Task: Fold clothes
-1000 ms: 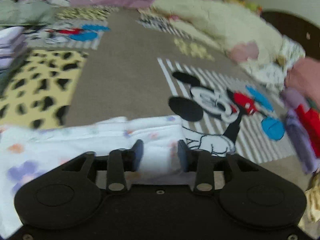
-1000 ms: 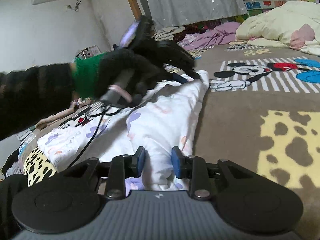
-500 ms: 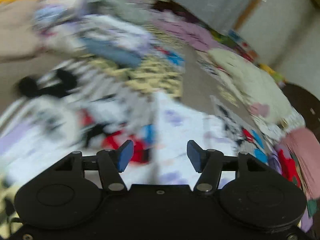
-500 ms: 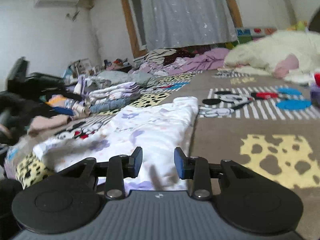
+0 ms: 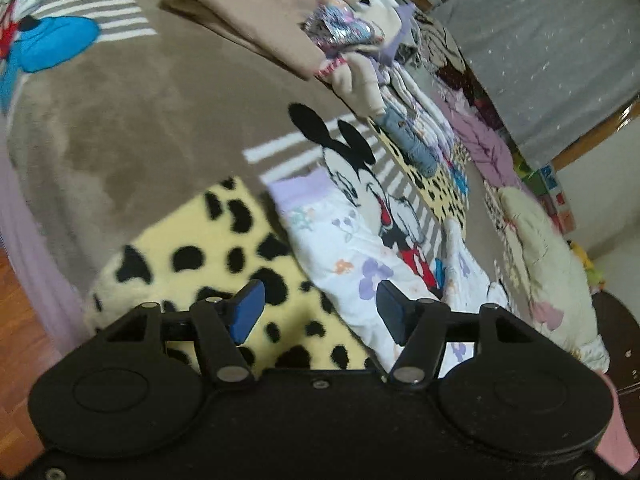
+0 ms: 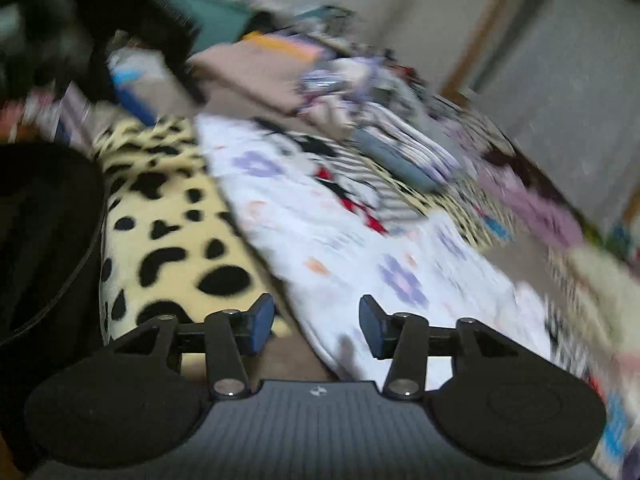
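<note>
White floral garment (image 5: 360, 256) lies spread flat on the cartoon-print blanket (image 5: 152, 120), lilac hem at the far end. Left gripper (image 5: 318, 312) above its near edge, jaws opening, nothing pinched. Right gripper (image 6: 316, 324) likewise opening over the cloth edge, grasping nothing; that view is blurred. Folded stack (image 5: 404, 120) beyond, tan garment (image 5: 256, 12) further off.

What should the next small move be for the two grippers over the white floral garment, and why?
Probably bring the left gripper down onto the purple-banded end of the white floral garment and close. Both grippers' jaws are opening with nothing pinched; the right gripper hangs over the garment's near edge. The garment lies long and flat on the cartoon-mouse blanket, so a further fold seems due.
</note>
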Demonstrator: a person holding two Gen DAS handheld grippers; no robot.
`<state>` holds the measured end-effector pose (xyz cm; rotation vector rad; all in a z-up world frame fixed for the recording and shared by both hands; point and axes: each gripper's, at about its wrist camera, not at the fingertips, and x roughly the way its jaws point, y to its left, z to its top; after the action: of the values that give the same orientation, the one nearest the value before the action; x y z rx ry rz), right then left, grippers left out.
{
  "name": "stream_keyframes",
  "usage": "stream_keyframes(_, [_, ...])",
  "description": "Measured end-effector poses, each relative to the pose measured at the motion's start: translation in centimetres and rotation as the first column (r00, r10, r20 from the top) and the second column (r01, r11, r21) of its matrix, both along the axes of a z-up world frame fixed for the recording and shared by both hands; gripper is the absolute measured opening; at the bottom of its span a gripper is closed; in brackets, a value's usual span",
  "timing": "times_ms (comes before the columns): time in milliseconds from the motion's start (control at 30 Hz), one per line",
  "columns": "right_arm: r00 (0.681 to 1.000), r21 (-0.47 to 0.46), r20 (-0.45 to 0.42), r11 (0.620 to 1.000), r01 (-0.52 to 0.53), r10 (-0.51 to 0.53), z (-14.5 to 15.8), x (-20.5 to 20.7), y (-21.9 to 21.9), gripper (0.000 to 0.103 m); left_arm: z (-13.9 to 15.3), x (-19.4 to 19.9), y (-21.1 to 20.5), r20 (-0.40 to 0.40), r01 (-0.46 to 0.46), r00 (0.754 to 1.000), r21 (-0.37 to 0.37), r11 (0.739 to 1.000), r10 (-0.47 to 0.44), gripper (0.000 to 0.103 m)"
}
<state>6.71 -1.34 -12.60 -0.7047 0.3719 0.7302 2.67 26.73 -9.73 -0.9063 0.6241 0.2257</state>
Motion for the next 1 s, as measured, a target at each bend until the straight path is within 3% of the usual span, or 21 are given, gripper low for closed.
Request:
stream_keyframes(267, [0.993, -0.215, 0.088, 0.975, -0.057, 0.077, -1.4, 1.0, 7.7, 0.051, -0.3, -1.9, 1.1, 0.026, -0.004, 1.0, -0.03, 1.0, 0.005, 0.063])
stream_keyframes(467, [0.989, -0.27, 0.098, 0.96, -0.077, 0.107, -1.4, 2.6, 11.4, 0.05, -0.4, -2.5, 1.8, 0.032, -0.028, 0.999, -0.045, 0.999, 0.03, 0.063])
stream_keyframes(533, [0.996, -0.236, 0.029, 0.968, -0.081, 0.09, -0.7, 3.7, 11.8, 0.029, -0.4, -2.7, 2.1, 0.034, -0.035, 0.999, -0.048, 0.998, 0.037, 0.063])
stream_keyframes(567, [0.997, -0.216, -0.005, 0.973, -0.08, 0.081, -0.4, 4.3, 11.9, 0.008, -0.3, -2.8, 2.2, 0.034, -0.037, 0.999, -0.049, 0.998, 0.039, 0.063])
stream_keyframes(733, [0.998, 0.07, -0.055, 0.996, 0.048, -0.044, 3.7, 6.2, 8.2, 0.009, -0.4, -2.6, 2.3, 0.027, -0.033, 0.999, -0.039, 0.999, 0.034, 0.063])
stream_keyframes(800, [0.983, 0.238, -0.138, 0.96, 0.15, -0.119, 5.7, 7.5, 5.0, 0.009, -0.4, -2.3, 2.0, 0.022, -0.027, 0.999, -0.037, 0.999, 0.028, 0.063])
stream_keyframes(833, [0.971, 0.323, -0.18, 0.923, 0.21, -0.158, 6.6, 8.1, 3.1, 0.009, -0.5, -2.1, 1.8, 0.021, -0.022, 1.0, -0.038, 0.999, 0.023, 0.063])
stream_keyframes(900, [0.936, 0.478, -0.276, 0.813, 0.331, -0.219, 8.1, 9.2, -1.3, 0.009, -0.4, -1.6, 1.2, 0.021, -0.006, 1.0, -0.036, 0.999, 0.007, 0.063])
stream_keyframes(1000, [0.878, 0.613, -0.396, 0.634, 0.471, -0.269, 8.4, 10.0, -7.9, 0.009, -0.2, -0.6, 0.0, 0.023, 0.031, 0.999, -0.026, 0.999, -0.03, 0.063])
